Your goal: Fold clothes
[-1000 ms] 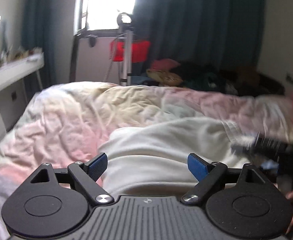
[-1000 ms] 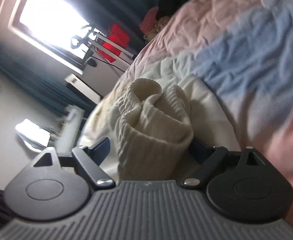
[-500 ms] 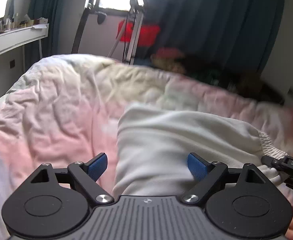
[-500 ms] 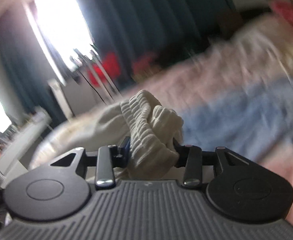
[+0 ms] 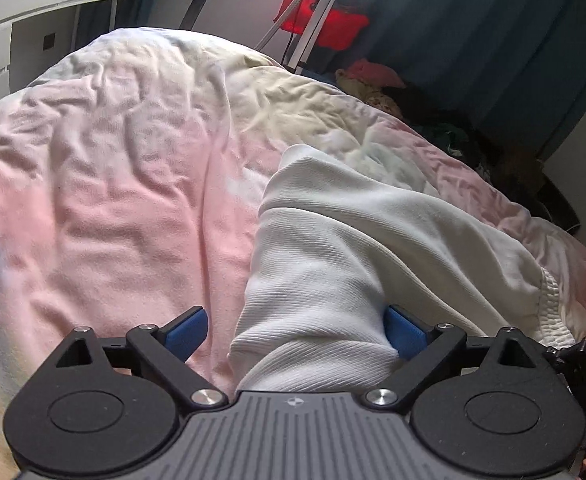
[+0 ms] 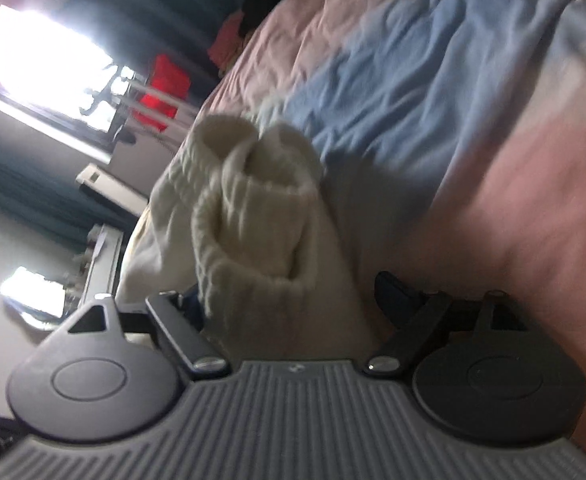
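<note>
A cream-white ribbed garment (image 5: 353, 240) lies on the bed, stretching from the middle toward the lower right. My left gripper (image 5: 297, 332) is open, its blue pads (image 5: 185, 334) wide apart; a fold of the garment lies between them, against the right pad. In the right wrist view the garment's bunched ribbed waistband (image 6: 253, 216) stands up between the fingers of my right gripper (image 6: 293, 300), which is open, with the cloth against the left finger. The view is rolled sideways.
A wrinkled pink, white and blue duvet (image 5: 113, 200) covers the bed. A white desk (image 5: 33, 4) stands at the left. A red item on a stand (image 5: 325, 20) and a clothes pile (image 5: 373, 80) sit beyond the bed by dark curtains.
My right gripper was shut on the waistband half a second ago and has now opened. My left gripper has moved forward over the garment, so cloth now lies between its pads.
</note>
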The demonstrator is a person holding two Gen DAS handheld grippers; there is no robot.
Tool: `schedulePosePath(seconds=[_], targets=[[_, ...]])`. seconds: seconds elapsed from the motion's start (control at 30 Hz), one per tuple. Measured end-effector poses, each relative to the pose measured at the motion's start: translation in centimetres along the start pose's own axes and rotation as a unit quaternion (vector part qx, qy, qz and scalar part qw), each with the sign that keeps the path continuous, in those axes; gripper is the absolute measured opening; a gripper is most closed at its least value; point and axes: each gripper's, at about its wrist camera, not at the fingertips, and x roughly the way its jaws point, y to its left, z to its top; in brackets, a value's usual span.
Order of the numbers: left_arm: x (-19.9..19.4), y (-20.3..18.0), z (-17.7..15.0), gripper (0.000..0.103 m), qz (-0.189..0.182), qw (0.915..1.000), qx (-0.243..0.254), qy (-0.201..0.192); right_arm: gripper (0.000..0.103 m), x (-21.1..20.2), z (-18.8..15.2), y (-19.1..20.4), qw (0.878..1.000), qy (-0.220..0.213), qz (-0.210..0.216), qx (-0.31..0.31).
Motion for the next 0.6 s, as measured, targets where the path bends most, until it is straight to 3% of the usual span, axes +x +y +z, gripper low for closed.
schedulePosePath(seconds=[0.13,0.27,0.3,0.43,0.6], targets=[[0.4,1.1,0.3,0.096,-0.033,0.9985,-0.040,0.016,0.087,0.4,-0.7,2.2,0.998,0.013,-0.001,-0.065],[1.2,1.9,0.5,0.095,-0.061,0.9949,-0.076,0.028,0.084,1.4,-1.1,1.7,0.997,0.021,-0.020,-0.070],[1.2,1.7,0.6,0.093,-0.065,0.9947,-0.075,0.027,0.079,1.2,-1.2,1.9,0.997,0.015,-0.025,-0.076],[0.9,1.1,1.2,0.075,-0.083,0.9940,-0.068,0.018,0.048,-1.1,-1.2,3.5,0.994,-0.029,-0.027,-0.097],[-0.3,0.8,1.9,0.050,-0.121,0.9891,-0.083,0.002,0.040,-3.3,-0.8,6.0,0.990,-0.073,-0.002,-0.119]])
